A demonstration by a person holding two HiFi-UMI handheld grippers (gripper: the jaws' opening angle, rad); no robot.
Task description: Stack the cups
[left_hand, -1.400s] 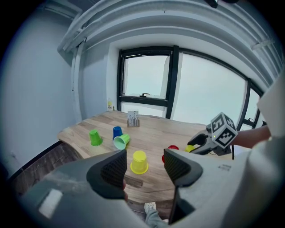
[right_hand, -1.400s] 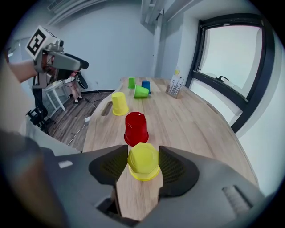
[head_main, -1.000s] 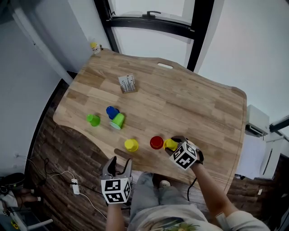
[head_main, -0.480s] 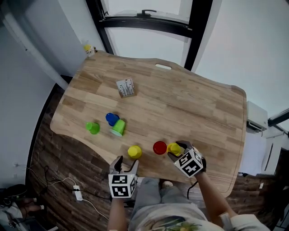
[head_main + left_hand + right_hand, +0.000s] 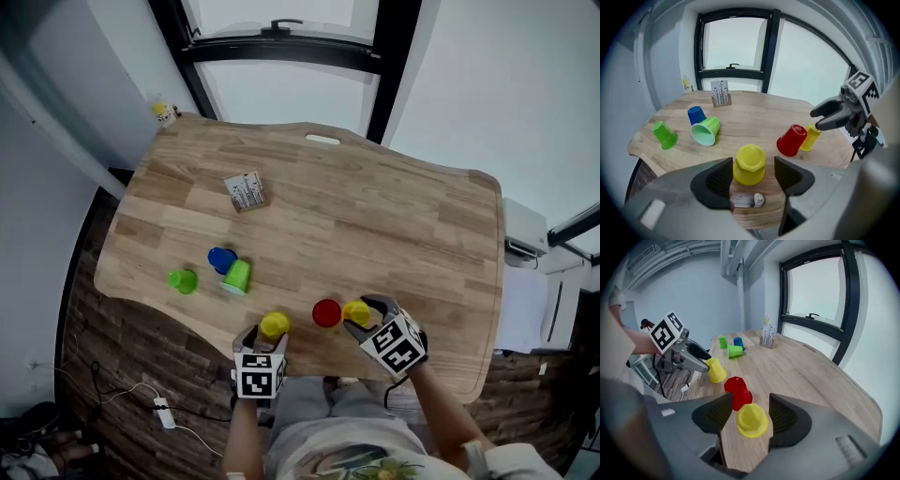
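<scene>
We hold our left gripper [image 5: 265, 337] with its jaws spread wide, just opened further, around the left yellow cup [image 5: 749, 164]. The cup stands upside down near the front edge of the table [image 5: 375, 216]. Both pads seem clear of it, though one sits so close we cannot rule out a touch. Our right gripper [image 5: 366, 315], jaws likewise just opened wider, straddles the right yellow cup [image 5: 752, 420] without pressing it. A red cup [image 5: 326, 313] stands between the two yellow ones. Further left, a light green cup [image 5: 236, 277] lies on its side just beside a blue cup [image 5: 221, 260], and a green cup [image 5: 182, 280] stands apart.
</scene>
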